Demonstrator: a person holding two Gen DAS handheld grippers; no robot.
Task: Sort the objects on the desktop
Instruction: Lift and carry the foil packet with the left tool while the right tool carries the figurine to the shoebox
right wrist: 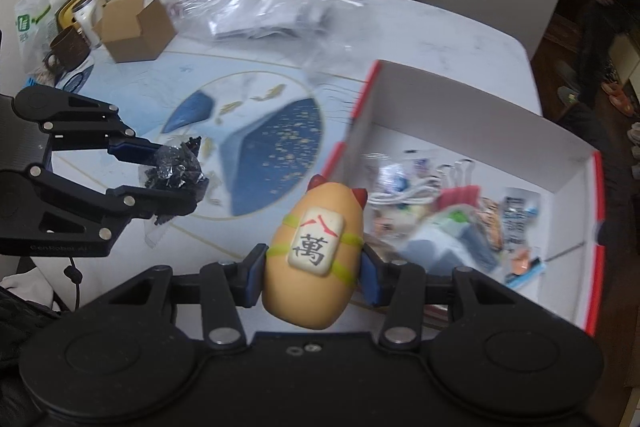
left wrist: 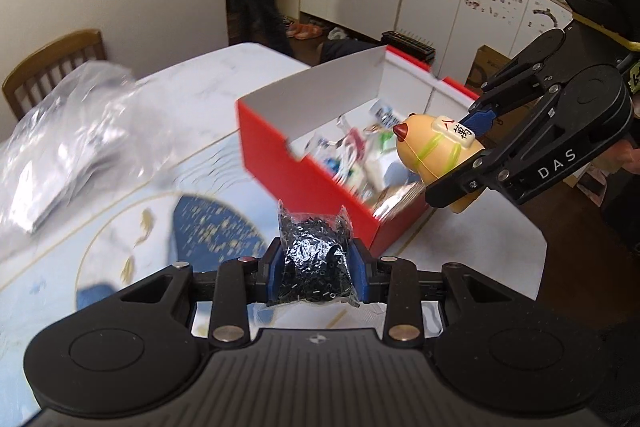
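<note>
With our left gripper [left wrist: 316, 269] pinching the bag of black bits [left wrist: 314, 259] just short of the red box [left wrist: 320, 183] and our right gripper [right wrist: 314, 273] clamping the toy figure [right wrist: 316, 255] at its rim, we risk colliding grippers or dropping either outside.

Black linkage grippers [left wrist: 316, 267], blue finger pads [left wrist: 360, 269], silver pivot screws (white "DAS" lettering)
</note>
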